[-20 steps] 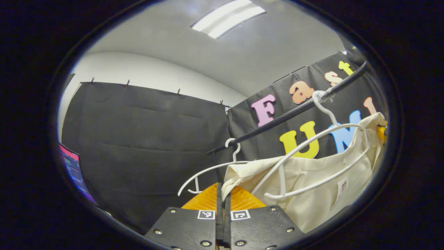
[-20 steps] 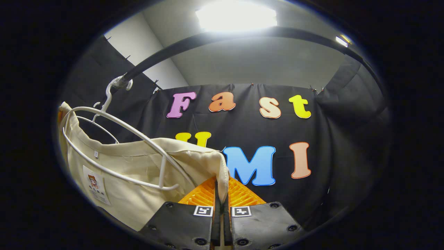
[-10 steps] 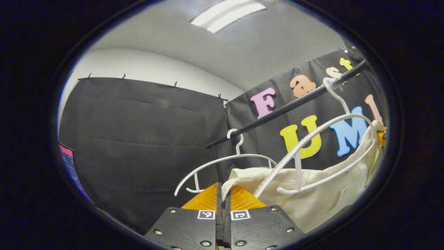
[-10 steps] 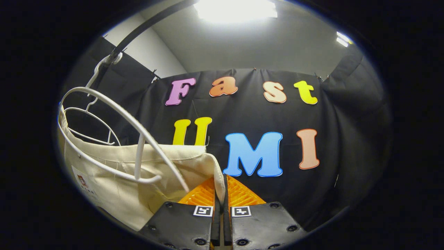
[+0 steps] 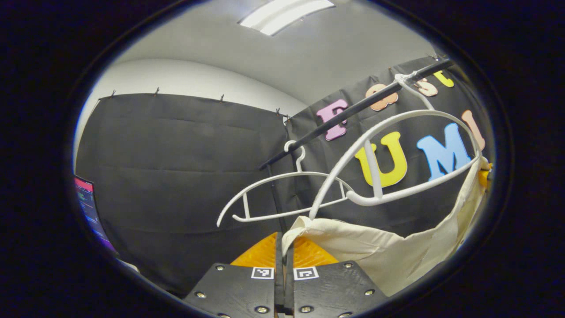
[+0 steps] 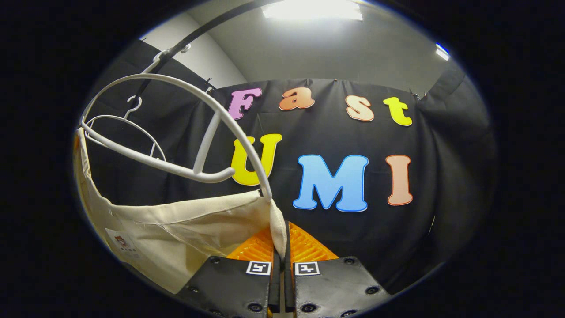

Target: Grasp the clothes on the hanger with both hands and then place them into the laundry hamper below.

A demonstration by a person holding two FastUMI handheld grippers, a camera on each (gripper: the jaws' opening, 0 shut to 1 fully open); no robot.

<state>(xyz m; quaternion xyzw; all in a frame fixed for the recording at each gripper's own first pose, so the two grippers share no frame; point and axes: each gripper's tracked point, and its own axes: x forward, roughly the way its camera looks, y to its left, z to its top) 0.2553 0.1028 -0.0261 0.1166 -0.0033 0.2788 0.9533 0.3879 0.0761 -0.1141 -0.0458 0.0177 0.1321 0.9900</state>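
Observation:
A cream garment (image 5: 397, 251) hangs stretched between my two grippers, below a white hanger (image 5: 397, 132). My left gripper (image 5: 284, 245) is shut on one shoulder edge of the garment. In the right gripper view the same garment (image 6: 185, 229) sags under the white hanger (image 6: 176, 92), and my right gripper (image 6: 281, 240) is shut on its other shoulder edge. The hanger's end tips still touch the cloth near each pinch. Its hook sits on a black rail (image 5: 353, 110).
A second, bare white hanger (image 5: 282, 190) hangs on the same black rail (image 6: 198, 33) farther along. A lit screen (image 5: 88, 207) stands at the far left of the left gripper view. Ceiling lights are overhead.
Both grippers have moved down with the garment. The cloth has slid off the hanger's arms, so the hanger now stands bare above it.

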